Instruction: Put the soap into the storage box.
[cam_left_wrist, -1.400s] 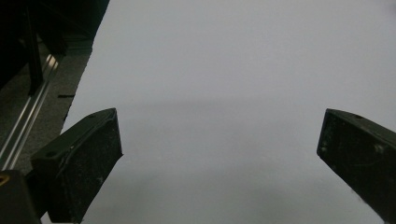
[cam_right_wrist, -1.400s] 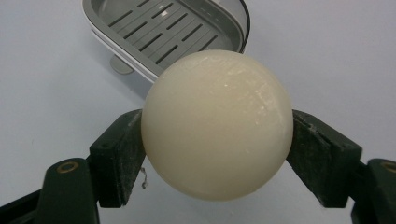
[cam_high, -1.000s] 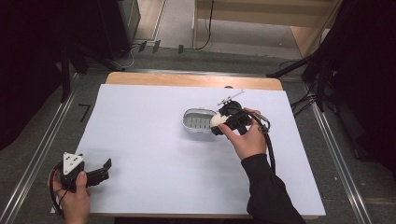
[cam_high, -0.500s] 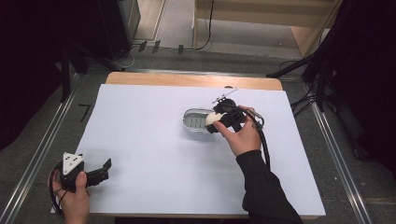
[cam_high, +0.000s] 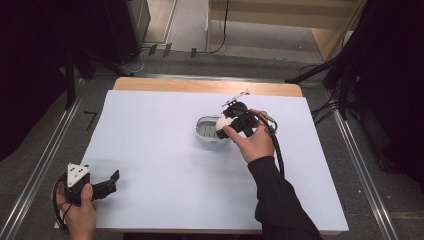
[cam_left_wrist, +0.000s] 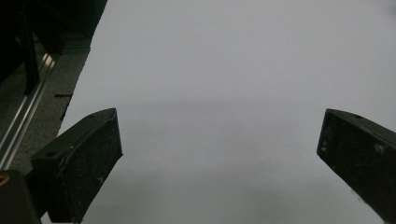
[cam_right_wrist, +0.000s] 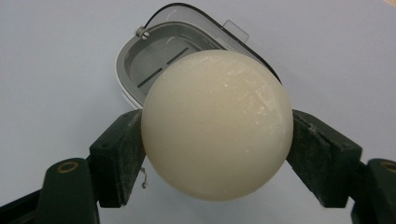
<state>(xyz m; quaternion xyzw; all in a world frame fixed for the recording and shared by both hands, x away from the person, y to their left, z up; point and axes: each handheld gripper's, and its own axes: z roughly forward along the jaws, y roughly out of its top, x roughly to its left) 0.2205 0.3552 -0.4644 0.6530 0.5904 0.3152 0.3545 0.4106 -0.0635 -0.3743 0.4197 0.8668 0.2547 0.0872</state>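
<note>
At the near left corner of the white surface (cam_high: 165, 150), the left tool (cam_high: 112, 181) rests with its jaws spread wide and nothing between them. Toward the far right, the right tool (cam_high: 223, 126) clamps a cream ball (cam_right_wrist: 217, 123) just above a small grey tray (cam_high: 206, 129).

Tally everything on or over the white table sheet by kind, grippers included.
Cream ball: 1
Grey dish: 1
Grippers: 2, the left gripper with nothing in it, the right gripper holding the ball
Total: 4
</note>
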